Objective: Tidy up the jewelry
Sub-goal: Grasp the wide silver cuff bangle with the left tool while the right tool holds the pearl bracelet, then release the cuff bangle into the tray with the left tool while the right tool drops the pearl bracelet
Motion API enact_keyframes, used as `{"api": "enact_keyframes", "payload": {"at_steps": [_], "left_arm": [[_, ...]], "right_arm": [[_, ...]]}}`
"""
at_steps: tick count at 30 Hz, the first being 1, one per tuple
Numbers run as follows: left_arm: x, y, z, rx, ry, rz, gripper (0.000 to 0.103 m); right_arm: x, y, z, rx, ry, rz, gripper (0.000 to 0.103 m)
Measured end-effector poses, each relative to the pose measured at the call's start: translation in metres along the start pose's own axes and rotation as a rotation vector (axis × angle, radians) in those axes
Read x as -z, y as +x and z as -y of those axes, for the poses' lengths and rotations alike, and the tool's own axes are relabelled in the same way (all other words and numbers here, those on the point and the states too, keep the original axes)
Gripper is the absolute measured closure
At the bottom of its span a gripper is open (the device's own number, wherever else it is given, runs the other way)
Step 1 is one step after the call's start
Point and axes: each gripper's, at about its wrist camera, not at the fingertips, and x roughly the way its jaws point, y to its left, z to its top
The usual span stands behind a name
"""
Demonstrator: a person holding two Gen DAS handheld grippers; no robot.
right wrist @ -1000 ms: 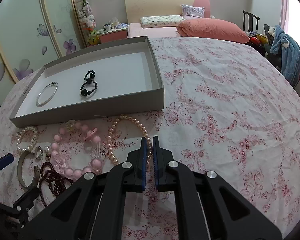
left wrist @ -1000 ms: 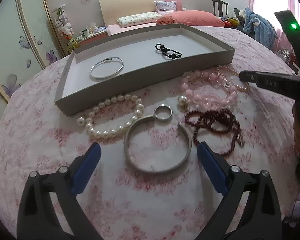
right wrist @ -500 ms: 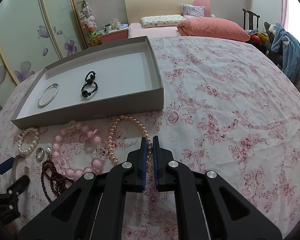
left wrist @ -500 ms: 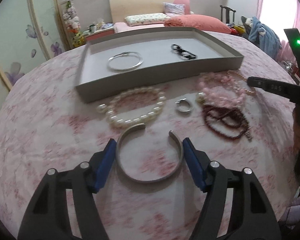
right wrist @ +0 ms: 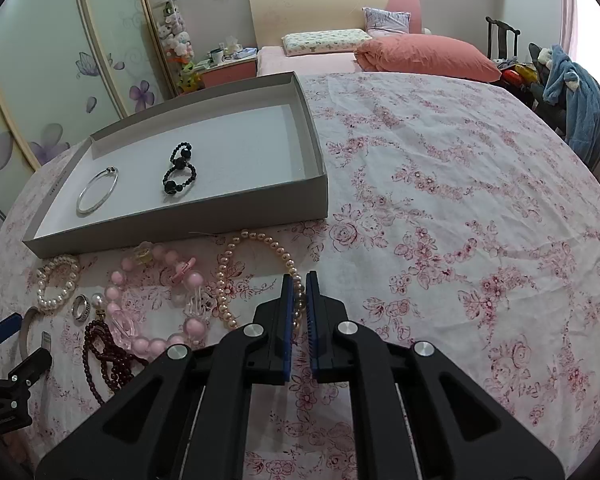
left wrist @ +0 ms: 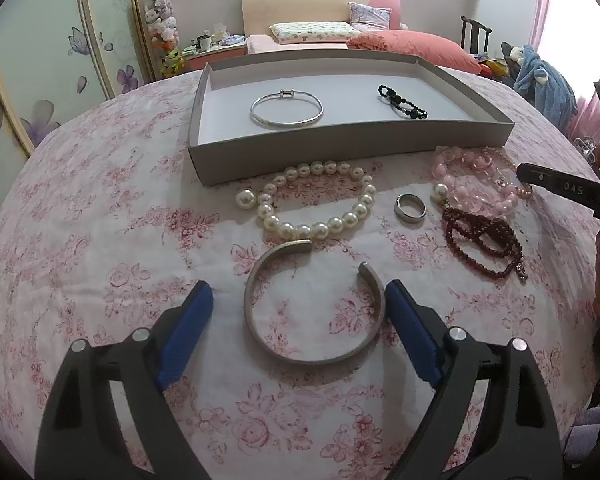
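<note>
My left gripper (left wrist: 298,300) is open, its blue pads on either side of a silver cuff bangle (left wrist: 314,308) lying on the floral cloth; the right pad is close to the cuff's end. Beyond lie a white pearl bracelet (left wrist: 320,204), a silver ring (left wrist: 410,208), dark red beads (left wrist: 484,240) and pink beads (left wrist: 476,184). The grey tray (left wrist: 340,152) holds a thin silver bangle (left wrist: 286,110) and a black bead bracelet (left wrist: 402,102). My right gripper (right wrist: 299,284) is shut and empty, over a small-pearl necklace (right wrist: 260,276).
The right gripper's body (left wrist: 572,192) reaches in at the right edge of the left wrist view. A bed (right wrist: 380,48), a wardrobe (right wrist: 40,80) and a chair with clothes (right wrist: 572,88) stand beyond the table.
My left gripper has drawn back and lowered, so the cuff bangle now lies between its open pads. The right gripper has stayed still and shut.
</note>
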Motion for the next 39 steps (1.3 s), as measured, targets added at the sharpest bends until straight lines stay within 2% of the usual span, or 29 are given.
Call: {"api": "enact_keyframes", "payload": {"at_steps": [7, 10, 11, 17, 23, 29, 39], "left_arm": [[0.0, 0.001, 0.0, 0.001, -0.003, 0.0, 0.018], [-0.001, 0.0, 0.0, -0.002, -0.006, 0.01, 0.029], [-0.001, -0.001, 0.0, -0.003, -0.007, 0.018, 0.037], [0.001, -0.005, -0.007, 0.001, -0.035, 0.026, 0.038], [0.008, -0.015, -0.019, -0.001, -0.088, 0.056, 0.038], [0.009, -0.033, -0.017, -0.012, -0.098, 0.131, 0.038], [0.009, -0.058, -0.002, -0.054, -0.074, 0.239, 0.038]], "right_arm": [[0.0, 0.0, 0.001, 0.001, -0.001, 0.0, 0.095], [0.0, 0.0, 0.001, 0.0, 0.001, 0.0, 0.095], [0.0, 0.0, 0.001, -0.001, 0.002, 0.0, 0.096], [0.004, -0.006, 0.004, -0.05, 0.027, 0.019, 0.097], [0.006, -0.043, 0.002, -0.157, 0.042, 0.14, 0.097], [0.006, -0.07, -0.006, -0.212, 0.05, 0.215, 0.097], [0.009, -0.092, -0.025, -0.254, 0.025, 0.272, 0.097]]}}
